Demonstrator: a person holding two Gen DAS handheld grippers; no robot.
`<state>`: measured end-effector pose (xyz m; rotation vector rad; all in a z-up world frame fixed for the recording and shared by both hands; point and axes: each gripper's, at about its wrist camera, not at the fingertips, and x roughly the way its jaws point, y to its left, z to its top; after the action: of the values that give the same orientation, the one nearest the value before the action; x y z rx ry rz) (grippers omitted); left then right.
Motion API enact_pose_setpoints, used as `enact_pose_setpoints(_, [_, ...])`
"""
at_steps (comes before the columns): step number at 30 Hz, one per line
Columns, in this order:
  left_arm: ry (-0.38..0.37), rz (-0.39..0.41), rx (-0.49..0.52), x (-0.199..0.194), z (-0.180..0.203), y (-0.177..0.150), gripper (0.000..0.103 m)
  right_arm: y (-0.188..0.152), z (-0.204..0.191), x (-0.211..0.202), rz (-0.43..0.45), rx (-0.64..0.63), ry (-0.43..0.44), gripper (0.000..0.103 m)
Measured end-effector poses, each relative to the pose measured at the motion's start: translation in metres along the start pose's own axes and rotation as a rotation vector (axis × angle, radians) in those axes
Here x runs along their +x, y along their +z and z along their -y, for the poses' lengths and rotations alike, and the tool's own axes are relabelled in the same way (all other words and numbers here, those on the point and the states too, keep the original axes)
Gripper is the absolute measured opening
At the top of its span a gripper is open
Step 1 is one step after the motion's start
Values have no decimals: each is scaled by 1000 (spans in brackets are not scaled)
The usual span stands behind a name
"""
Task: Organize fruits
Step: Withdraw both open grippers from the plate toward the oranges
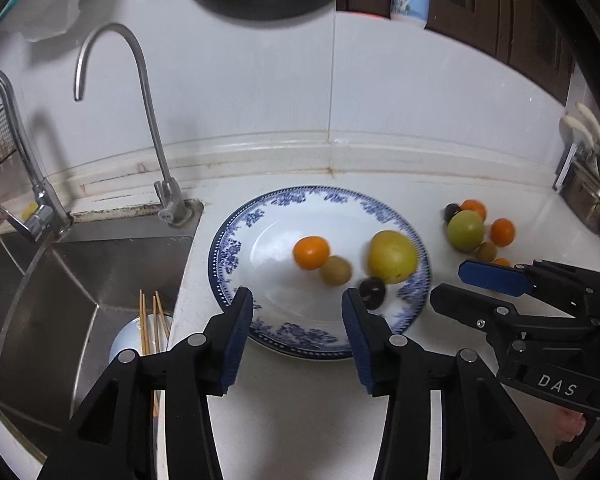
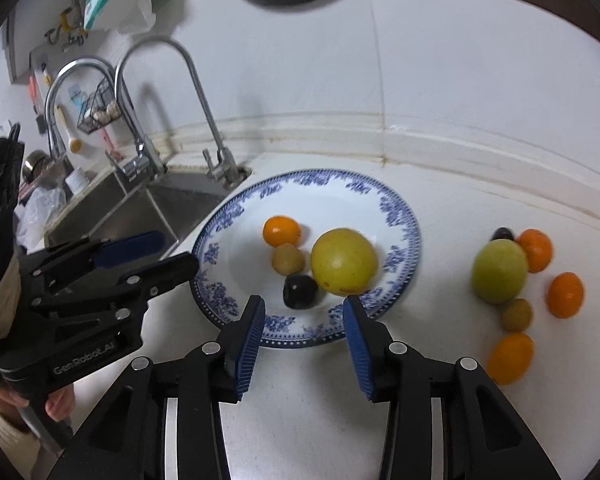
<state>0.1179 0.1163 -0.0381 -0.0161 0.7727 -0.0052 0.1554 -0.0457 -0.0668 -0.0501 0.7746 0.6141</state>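
A blue-and-white plate (image 1: 236, 236) (image 2: 340, 178) on the white counter holds a small orange (image 1: 310, 252), a tan round fruit (image 1: 336, 270), a big yellow fruit (image 1: 392, 256) and a dark plum (image 1: 372, 292). Right of the plate lies a loose cluster: a green fruit (image 2: 499, 271), three small oranges (image 2: 565, 294), a tan fruit (image 2: 517, 315) and a dark one (image 2: 503, 234). My left gripper (image 1: 298, 300) hovers open at the plate's near rim, nothing between its pads. My right gripper (image 2: 305, 306) is open too, just short of the plum (image 2: 300, 290), with its pads touching nothing.
A steel sink (image 1: 80, 280) lies left of the plate, with two faucets (image 1: 156, 152) behind it and a bowl with chopsticks (image 1: 148, 328) inside. The tiled wall runs close behind the plate. A rack (image 1: 580, 168) stands at the far right.
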Motion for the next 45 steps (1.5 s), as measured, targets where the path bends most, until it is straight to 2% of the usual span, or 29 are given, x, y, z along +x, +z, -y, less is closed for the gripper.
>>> enact_pose_setpoints(5, [-15,36,4,-22,17,2,53,-2,7,-33,56,14,-28,42])
enact_pose_setpoints(9, [-32,66,4,-39,33,5,58,-4,15,-58,103,32,-52,50])
enact_pose_setpoints(14, [-57,105,48,-55,58,11,62,-7,27,-86,136,44,-59,50])
enact_pose_setpoints(20, [-82,139,81,-63,85,15,65,-14,44,-114,169,50,-112,50])
enact_pose_setpoints(35, [-149,122,117,-38,141,14,65,-27,93,-144,174,47,-229,50])
enact_pose_setpoints(45, [-162,69,128,1,172,10,65,-32,129,-128,110,37,-230,50])
